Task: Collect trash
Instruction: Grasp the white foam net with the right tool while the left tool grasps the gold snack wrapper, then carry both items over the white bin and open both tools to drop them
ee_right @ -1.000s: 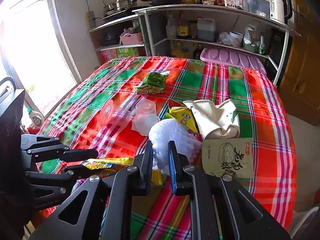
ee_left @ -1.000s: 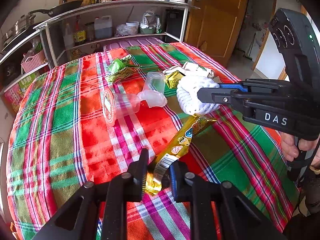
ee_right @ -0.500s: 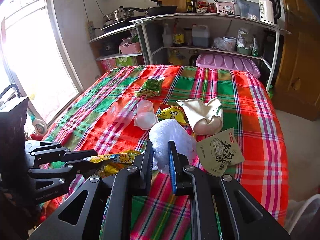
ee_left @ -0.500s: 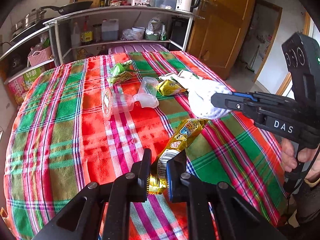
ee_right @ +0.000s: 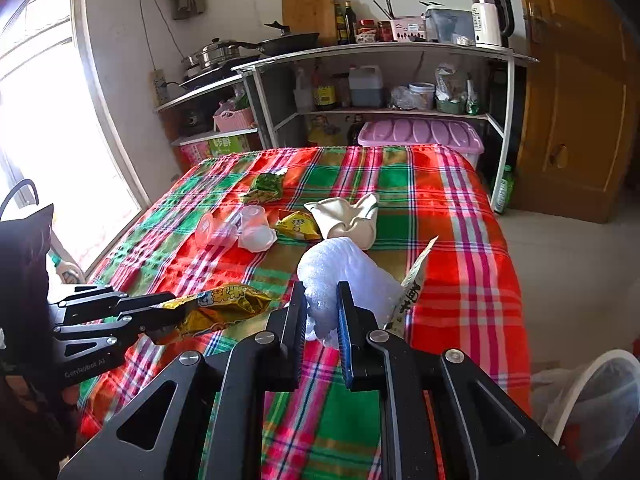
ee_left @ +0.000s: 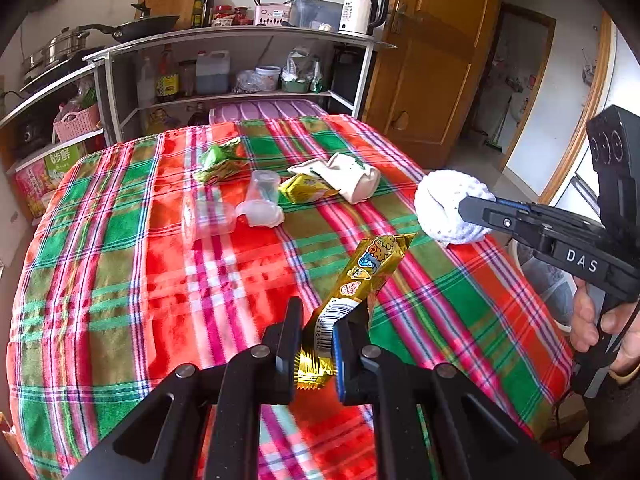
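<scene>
Already we have two pieces lifted off the bench [ee_left: 100,280]: our right gripper [ee_right: 322,312] pinches a white paper wad [ee_right: 344,276], and our left gripper [ee_left: 316,344] pinches a gold snack wrapper [ee_left: 368,268]. Neither is binned yet; a lined trash bin [ee_right: 600,392] shows at the lower right. Left on the plaid cloth are a cream bag [ee_left: 348,176], clear plastic cups [ee_left: 256,204], a green packet [ee_left: 220,160] and a small yellow wrapper [ee_left: 304,188]. Nothing seems to block the way.
</scene>
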Action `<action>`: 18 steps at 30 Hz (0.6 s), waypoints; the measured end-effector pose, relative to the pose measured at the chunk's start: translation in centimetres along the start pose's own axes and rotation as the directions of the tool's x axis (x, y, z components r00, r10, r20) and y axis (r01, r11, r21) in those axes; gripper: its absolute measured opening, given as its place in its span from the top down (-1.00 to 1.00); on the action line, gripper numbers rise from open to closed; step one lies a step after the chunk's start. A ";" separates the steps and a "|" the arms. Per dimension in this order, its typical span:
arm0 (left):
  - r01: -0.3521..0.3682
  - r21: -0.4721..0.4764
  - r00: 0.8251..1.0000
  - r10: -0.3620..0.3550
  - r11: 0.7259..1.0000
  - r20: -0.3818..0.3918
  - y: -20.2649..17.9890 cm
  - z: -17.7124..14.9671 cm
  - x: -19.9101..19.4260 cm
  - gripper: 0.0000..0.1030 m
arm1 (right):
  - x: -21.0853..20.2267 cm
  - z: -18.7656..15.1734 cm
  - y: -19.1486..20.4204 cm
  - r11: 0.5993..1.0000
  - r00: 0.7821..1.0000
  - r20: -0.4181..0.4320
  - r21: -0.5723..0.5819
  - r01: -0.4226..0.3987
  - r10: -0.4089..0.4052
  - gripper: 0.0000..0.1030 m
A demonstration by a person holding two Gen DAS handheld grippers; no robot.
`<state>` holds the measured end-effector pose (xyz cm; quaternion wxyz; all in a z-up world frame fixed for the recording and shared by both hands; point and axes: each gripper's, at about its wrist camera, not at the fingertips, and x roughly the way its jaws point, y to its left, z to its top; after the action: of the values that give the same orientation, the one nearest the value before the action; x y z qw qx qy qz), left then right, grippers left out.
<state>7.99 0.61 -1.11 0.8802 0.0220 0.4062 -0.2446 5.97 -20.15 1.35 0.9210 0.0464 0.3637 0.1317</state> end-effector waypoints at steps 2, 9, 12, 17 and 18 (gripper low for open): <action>0.009 0.005 1.000 -0.009 1.000 0.006 -0.8 0.2 -0.1 0.75 | -0.9 -0.5 -0.5 1.000 1.000 0.010 0.012 0.016 -0.016 0.71; 0.049 0.016 0.998 -0.049 0.999 0.033 -3.9 1.2 -0.1 0.75 | -3.9 -1.8 -3.1 0.996 0.997 0.035 0.062 0.060 -0.063 0.71; 0.059 0.016 0.998 -0.060 0.998 0.036 -5.1 1.5 0.1 0.75 | -5.2 -2.3 -4.1 0.994 0.995 0.046 0.078 0.079 -0.083 0.71; 0.089 0.037 0.995 -0.091 0.995 0.052 -7.4 2.2 0.2 0.75 | -7.2 -3.1 -5.5 0.989 0.992 0.063 0.102 0.106 -0.113 0.71; 0.091 0.048 0.994 -0.093 0.995 0.053 -8.0 2.4 0.2 0.75 | -7.6 -3.3 -5.9 0.988 0.990 0.067 0.107 0.114 -0.121 0.71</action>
<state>6.19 -7.12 1.62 0.8782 0.0166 0.3764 -0.2946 -0.42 -27.92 2.86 0.9362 0.0773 0.3383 0.0565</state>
